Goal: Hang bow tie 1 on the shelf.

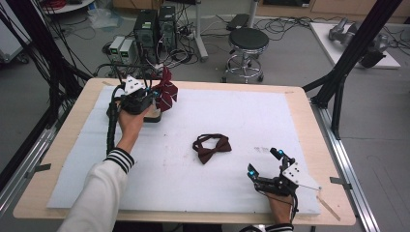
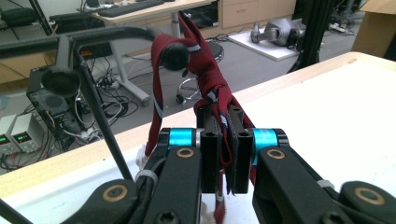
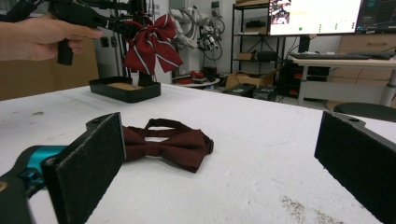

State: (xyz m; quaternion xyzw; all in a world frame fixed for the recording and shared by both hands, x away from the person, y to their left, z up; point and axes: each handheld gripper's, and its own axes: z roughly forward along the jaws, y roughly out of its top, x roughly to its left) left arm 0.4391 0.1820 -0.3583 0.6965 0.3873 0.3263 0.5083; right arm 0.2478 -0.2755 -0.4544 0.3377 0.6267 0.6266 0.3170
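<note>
Wooden table (image 1: 77, 113), white mat (image 1: 241, 116), dark red bow tie (image 1: 212, 148), black tray (image 3: 123, 91)

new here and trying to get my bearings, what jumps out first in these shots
The striped red bow, raised at the table's far left corner above a black tray, clamped in the left gripper. Next, the dark red bow tie lying flat mid-table, with the right gripper standing open near the front right edge.

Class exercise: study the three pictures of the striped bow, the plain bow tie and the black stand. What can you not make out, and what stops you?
- High view: the stand's base is mostly covered by the left hand-held gripper and the hand.
- Left gripper view: the striped bow is cut off by the shut jaws; its full shape is lost.
- Right gripper view: the left jaw hides part of the plain bow tie.
- High view: the marks on the white mat are too small to identify.
</note>
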